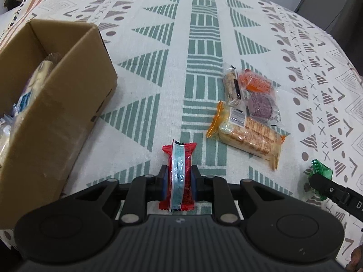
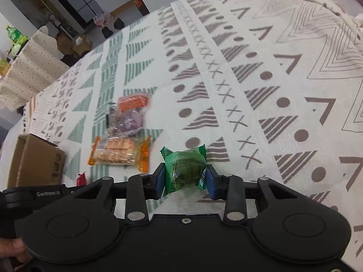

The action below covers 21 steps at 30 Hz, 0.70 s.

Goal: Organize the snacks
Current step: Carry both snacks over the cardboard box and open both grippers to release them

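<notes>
Patterned cloth (image 1: 158, 45), white with green and brown triangles, crosses and dots, covers the desk; all items lie on it.

Left tongs (image 1: 179, 182): closed on a red snack packet (image 1: 179, 176) with a pale blue seam strip, gripped at both sides by the blue pads, packet end-on to the camera.

Right tongs (image 2: 185, 176): closed on a green-wrapped round snack (image 2: 185, 170), held between the blue pads; seen low at the right edge of the left view.

Cardboard box (image 1: 56, 104): open-topped, left of the left tongs; holds wrapped snacks, among them a pale roll in clear film (image 1: 38, 77).

Loose stock, mid-desk, between the tongs: orange pack of biscuits (image 1: 247, 133); touching it, farther off, a clear bag (image 1: 249, 93) with orange, purple and possibly beige pieces; contents blurred in the right view.
</notes>
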Motion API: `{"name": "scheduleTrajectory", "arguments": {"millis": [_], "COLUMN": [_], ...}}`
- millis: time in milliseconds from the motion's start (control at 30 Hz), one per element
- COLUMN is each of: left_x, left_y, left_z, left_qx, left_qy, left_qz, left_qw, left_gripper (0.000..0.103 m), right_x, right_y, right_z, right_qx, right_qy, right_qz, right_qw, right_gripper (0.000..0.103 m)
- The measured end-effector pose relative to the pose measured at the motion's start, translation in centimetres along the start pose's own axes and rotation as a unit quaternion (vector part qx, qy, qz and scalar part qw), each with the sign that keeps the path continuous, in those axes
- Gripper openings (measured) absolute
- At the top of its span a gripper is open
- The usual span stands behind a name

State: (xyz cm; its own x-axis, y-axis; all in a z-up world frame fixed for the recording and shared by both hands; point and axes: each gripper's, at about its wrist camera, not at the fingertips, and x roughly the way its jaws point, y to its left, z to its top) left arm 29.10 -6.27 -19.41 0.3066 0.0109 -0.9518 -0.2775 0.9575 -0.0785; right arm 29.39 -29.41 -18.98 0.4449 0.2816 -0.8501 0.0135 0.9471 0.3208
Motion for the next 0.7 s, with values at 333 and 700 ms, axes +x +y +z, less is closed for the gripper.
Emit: {"name": "scheduleTrajectory", "arguments": {"millis": [333,700], "left_x": [-3.7,-8.4], "left_y": [1.1,3.0], "left_z": [0.2,0.2], "left_qx": [0.000,0.009], "left_qy": [-0.038,-0.085], "left_qz": [-0.031,-0.047], "left_qw": [0.9988,0.9952], "left_gripper": [0.019,0.019], "right_x": [-3.0,-6.2], "right_y": [3.2,7.1], "right_z": [-0.4,-1.3], "right_qx": [-0.009,-0.015], "right_qy": [-0.034,-0.080], "right_qz": [0.000,0.015], "right_qw": [0.999,0.997], "right_gripper": [0.035,0.035]}}
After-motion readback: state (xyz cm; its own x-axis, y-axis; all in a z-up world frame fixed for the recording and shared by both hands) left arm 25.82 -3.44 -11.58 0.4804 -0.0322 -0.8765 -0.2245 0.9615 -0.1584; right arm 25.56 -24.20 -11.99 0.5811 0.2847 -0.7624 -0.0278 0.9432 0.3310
